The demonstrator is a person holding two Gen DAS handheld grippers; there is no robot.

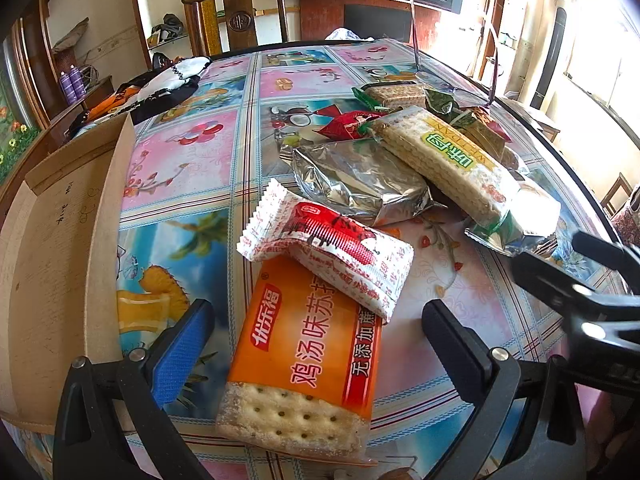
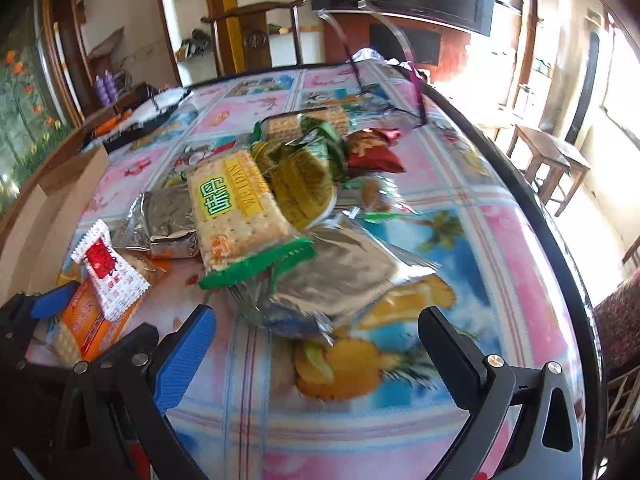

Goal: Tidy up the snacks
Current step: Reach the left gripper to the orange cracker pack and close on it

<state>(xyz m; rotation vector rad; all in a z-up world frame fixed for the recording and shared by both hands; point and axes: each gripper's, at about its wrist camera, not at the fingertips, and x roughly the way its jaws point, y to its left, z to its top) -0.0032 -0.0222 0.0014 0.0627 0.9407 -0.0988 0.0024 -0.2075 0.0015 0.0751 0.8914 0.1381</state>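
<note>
My left gripper [image 1: 318,340] is open, its fingers on either side of an orange cracker packet [image 1: 304,352] without touching it. A white-and-red packet [image 1: 332,248] lies across the orange packet's far end. Beyond them lie a silver foil packet [image 1: 360,180] and a yellow-and-green cracker packet [image 1: 444,160]. My right gripper [image 2: 320,356] is open and empty, just short of another silver packet [image 2: 340,276] at the near edge of the snack heap. The yellow-and-green cracker packet [image 2: 240,208] rests on that heap. The orange packet [image 2: 92,328] shows at the lower left.
An open cardboard box [image 1: 60,260] stands at the table's left edge. A red packet [image 2: 376,156] and several green ones lie behind the heap. Dark cloth [image 1: 168,84] sits at the far left. The patterned tablecloth [image 2: 500,260] lies bare on the right; a wooden chair [image 1: 240,12] stands behind.
</note>
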